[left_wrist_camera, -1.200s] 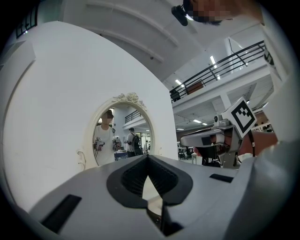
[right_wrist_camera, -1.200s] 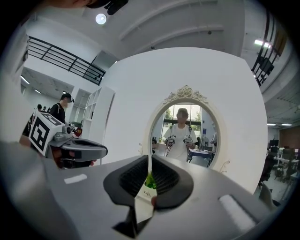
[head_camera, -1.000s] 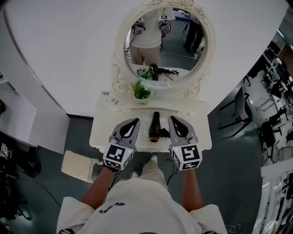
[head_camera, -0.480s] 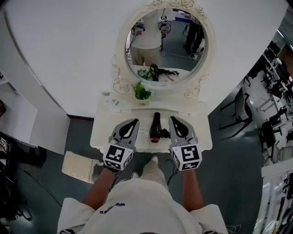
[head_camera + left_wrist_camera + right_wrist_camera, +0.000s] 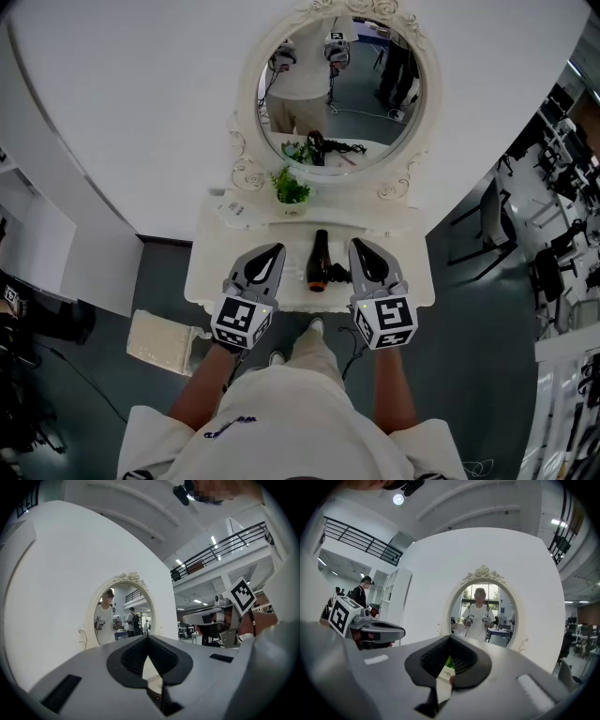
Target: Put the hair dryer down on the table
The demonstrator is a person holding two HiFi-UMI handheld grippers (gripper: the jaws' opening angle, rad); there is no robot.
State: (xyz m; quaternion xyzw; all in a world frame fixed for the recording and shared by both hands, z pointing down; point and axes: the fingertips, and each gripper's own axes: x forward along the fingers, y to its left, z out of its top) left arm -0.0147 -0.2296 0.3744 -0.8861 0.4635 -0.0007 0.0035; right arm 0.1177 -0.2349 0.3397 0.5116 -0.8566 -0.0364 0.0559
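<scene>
Black hair dryer w/ orange ring (image 5: 319,261) lies flat on the white scalloped vanity table (image 5: 211,255), below the ornate oval white-framed mirror (image 5: 339,89). Its long axis points at the mirror, orange end away from it. Left gripper (image 5: 277,249) and right gripper (image 5: 356,245) flank it, apart from it and parallel to it. Right looks slightly nearer, by the side handle. Both held level, aimed at the mirror, jaws pressed together w/ nothing in them. Put-down looks done, so next move is prob. just backing off.
</scene>
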